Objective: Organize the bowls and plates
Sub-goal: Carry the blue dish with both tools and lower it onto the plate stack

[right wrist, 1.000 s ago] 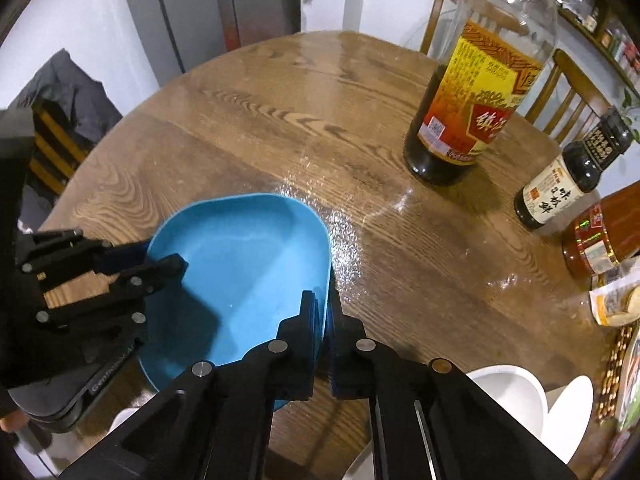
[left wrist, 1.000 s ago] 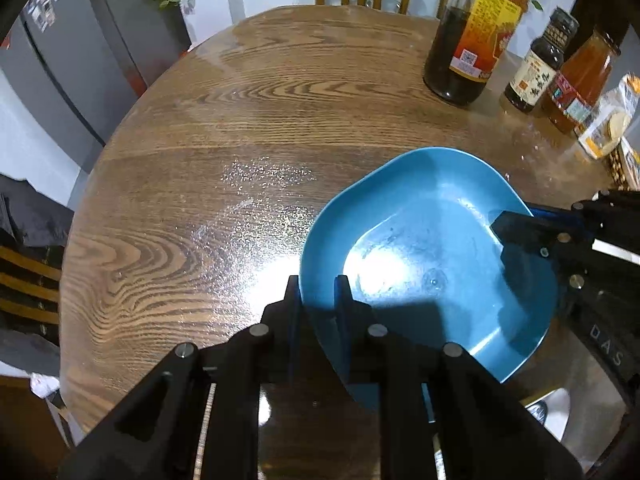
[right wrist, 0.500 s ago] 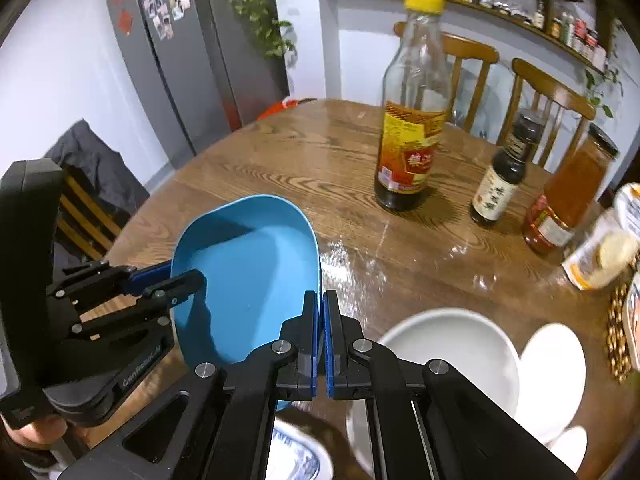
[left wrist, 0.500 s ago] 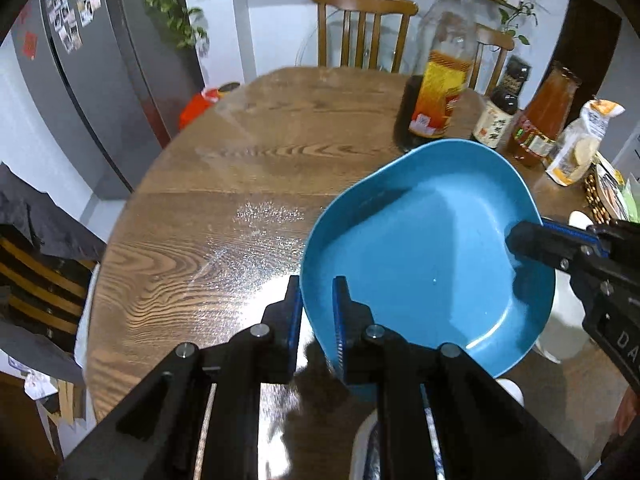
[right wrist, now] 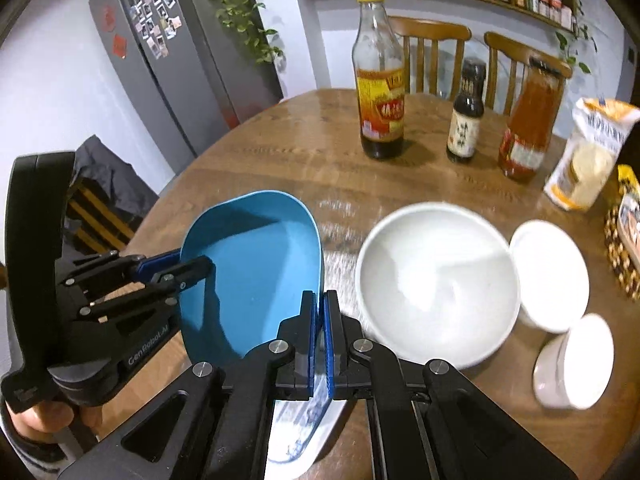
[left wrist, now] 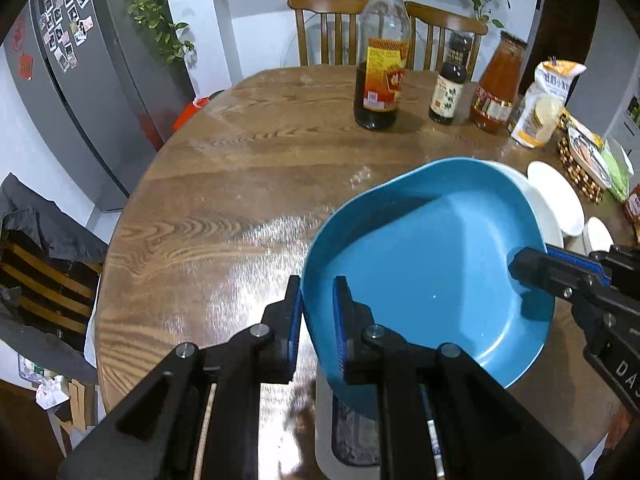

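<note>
1. Blue-padded jaws of the left gripper (left wrist: 318, 312) are clenched on the near-left rim of the blue bowl (left wrist: 432, 280), one finger outside the wall and one inside.
2. The right gripper (right wrist: 319, 336) pinches the opposite rim of that same bowl between nearly closed pads, so the bowl hangs between the two tools, lifted clear of the wooden table (right wrist: 304, 152) and tilted.
3. Seen from the right wrist, the bowl's long axis runs away from the person, and its open side faces up and slightly toward the right-hand tool.
4. Directly to the right of the held bowl, beyond the right jaws, sits the large white bowl (right wrist: 436, 284), resting on the table with its mouth up. This looks like the likely nesting spot, so the coming move would be a shift rightward and then down. The right-hand tool is the nearer of the two to it.
5. A patterned plate (right wrist: 304, 432) lies under the right jaws, partly hidden.
6. Counted: one blue bowl, one large white bowl, two smaller white dishes (right wrist: 552, 272) further right, and one patterned plate.
7. Farther out stand three bottles (right wrist: 380, 92) and a bag of snacks (right wrist: 588, 156), well apart from the dishes.
</note>
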{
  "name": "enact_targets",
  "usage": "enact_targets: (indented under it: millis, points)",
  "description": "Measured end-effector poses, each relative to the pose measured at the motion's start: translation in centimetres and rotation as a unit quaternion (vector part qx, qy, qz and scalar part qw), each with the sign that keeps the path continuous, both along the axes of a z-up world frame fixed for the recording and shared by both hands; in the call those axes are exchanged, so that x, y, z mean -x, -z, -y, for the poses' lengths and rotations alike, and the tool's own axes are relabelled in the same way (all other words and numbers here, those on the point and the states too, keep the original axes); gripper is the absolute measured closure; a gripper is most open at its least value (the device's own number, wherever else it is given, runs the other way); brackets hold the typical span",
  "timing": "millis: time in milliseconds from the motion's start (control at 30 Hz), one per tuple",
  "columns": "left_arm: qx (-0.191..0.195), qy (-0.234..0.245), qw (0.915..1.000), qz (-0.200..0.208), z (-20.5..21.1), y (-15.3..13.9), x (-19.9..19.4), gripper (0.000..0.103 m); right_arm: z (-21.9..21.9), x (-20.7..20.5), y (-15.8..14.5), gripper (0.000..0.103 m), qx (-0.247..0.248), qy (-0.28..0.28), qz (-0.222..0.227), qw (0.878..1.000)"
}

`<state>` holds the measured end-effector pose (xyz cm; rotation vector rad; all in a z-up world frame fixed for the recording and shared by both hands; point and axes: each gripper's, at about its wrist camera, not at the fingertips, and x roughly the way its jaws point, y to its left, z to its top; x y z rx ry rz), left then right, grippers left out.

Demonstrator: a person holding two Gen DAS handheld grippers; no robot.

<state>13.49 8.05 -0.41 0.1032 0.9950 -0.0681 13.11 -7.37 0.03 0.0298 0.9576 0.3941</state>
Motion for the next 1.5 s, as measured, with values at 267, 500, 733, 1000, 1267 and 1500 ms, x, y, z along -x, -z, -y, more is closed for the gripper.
enact_targets:
  millis: [267,500,733,1000,1267,1500]
  points:
    - [-0.021,0.009,0.9995,-0.022,0.6,1.4,2.0,0.089,1.0,1.8,2.3,0.098,-0.030,0.009,-0.037,0.999]
    - [-0.040,0.017,0.9983,-0.038,0.9,2.7,3.1,0.089,1.4,3.2,4.8,0.096,-0.060,0.017,-0.079,0.995]
    - [-0.063,0.033,0.9960,-0.055,1.7,4.1,3.5,0.089,1.5,3.3,6.1,0.095,-0.063,0.024,-0.098,0.993]
    - [-0.075,0.040,0.9942,-0.065,2.1,4.9,3.3,0.089,1.3,3.2,7.0,0.095,-0.061,0.029,-0.109,0.992]
    - [-0.089,0.049,0.9928,-0.064,2.4,5.2,3.4,0.088,1.3,3.4,7.3,0.094,-0.057,0.034,-0.112,0.991]
    - [-0.100,0.057,0.9914,-0.061,2.9,5.4,3.4,0.086,0.8,3.4,7.5,0.094,-0.051,0.036,-0.112,0.992]
